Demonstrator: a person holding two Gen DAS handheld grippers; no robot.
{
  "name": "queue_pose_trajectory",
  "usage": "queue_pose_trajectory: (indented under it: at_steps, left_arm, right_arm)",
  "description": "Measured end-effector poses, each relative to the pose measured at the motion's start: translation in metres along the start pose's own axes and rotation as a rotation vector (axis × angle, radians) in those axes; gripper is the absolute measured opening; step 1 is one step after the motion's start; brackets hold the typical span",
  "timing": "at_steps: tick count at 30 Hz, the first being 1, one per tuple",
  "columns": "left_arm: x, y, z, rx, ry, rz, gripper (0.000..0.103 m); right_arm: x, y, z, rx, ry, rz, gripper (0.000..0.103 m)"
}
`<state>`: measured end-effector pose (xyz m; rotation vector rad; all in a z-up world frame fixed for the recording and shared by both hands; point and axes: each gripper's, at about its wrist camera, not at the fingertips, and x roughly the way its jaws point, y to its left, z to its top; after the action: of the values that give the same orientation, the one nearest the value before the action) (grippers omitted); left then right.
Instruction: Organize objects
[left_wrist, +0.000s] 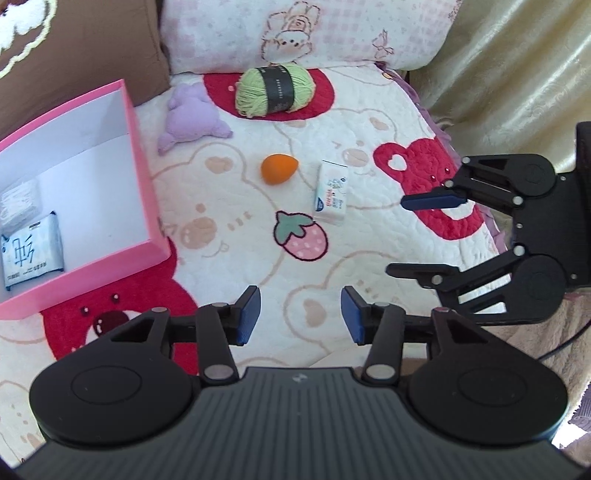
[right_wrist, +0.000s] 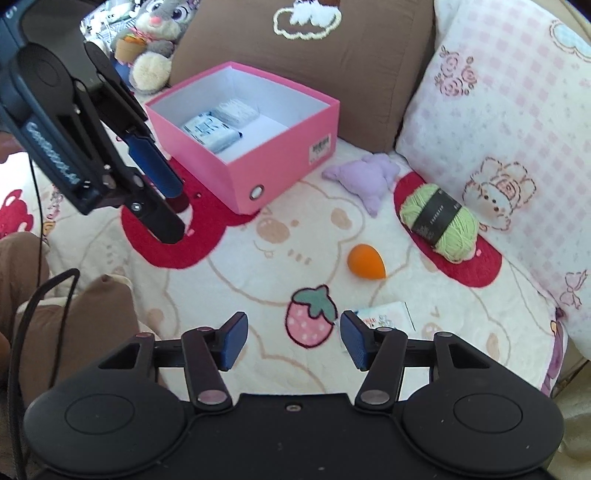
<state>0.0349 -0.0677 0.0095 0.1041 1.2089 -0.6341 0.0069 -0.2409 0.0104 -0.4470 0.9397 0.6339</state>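
Note:
An open pink box (left_wrist: 142, 158) (right_wrist: 280, 162) stands on a cartoon quilt and holds a tissue pack (left_wrist: 31, 256) (right_wrist: 212, 131) and a white packet (left_wrist: 20, 199) (right_wrist: 236, 109). On the quilt lie a green yarn ball (left_wrist: 275, 90) (right_wrist: 439, 223), an orange sponge egg (left_wrist: 279, 168) (right_wrist: 365, 262), a purple plush (left_wrist: 190, 116) (right_wrist: 369, 177) and a small white tissue pack (left_wrist: 332, 192) (right_wrist: 388, 314). My left gripper (left_wrist: 299, 317) (right_wrist: 173, 210) is open and empty. My right gripper (right_wrist: 293, 341) (left_wrist: 400, 236) is open and empty, just short of the white tissue pack.
A brown cushion (right_wrist: 332, 55) and a pink checked pillow (right_wrist: 517, 129) (left_wrist: 295, 33) line the back. A grey bunny toy (right_wrist: 155, 33) sits behind the box. A cream curtain (left_wrist: 517, 55) hangs at the right. A black cable (right_wrist: 33, 314) runs at the left.

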Motion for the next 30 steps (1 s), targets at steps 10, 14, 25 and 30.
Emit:
queue_pose_trajectory:
  at_steps: [10,14,25,30]
  left_arm:
    - [0.035,-0.011,0.009,0.025,0.013,0.035,0.054]
    - [0.051,-0.009,0.013,0.007,0.014,0.020,0.056]
    - [0.091,-0.012,0.030,-0.033,-0.052,-0.043,0.077]
    - [0.113,-0.001,0.034,-0.107,-0.115,-0.100,0.082]
  right_arm:
    - [0.032,-0.024,-0.018,0.063,0.054,-0.035,0.067]
    - [0.034,-0.029,-0.024,0.070,0.018,-0.045,0.069]
    - [0.070,-0.034,-0.035,-0.067,-0.133,-0.210,0.089]
    - [0.092,-0.035,-0.036,-0.181,-0.169,-0.330,0.089]
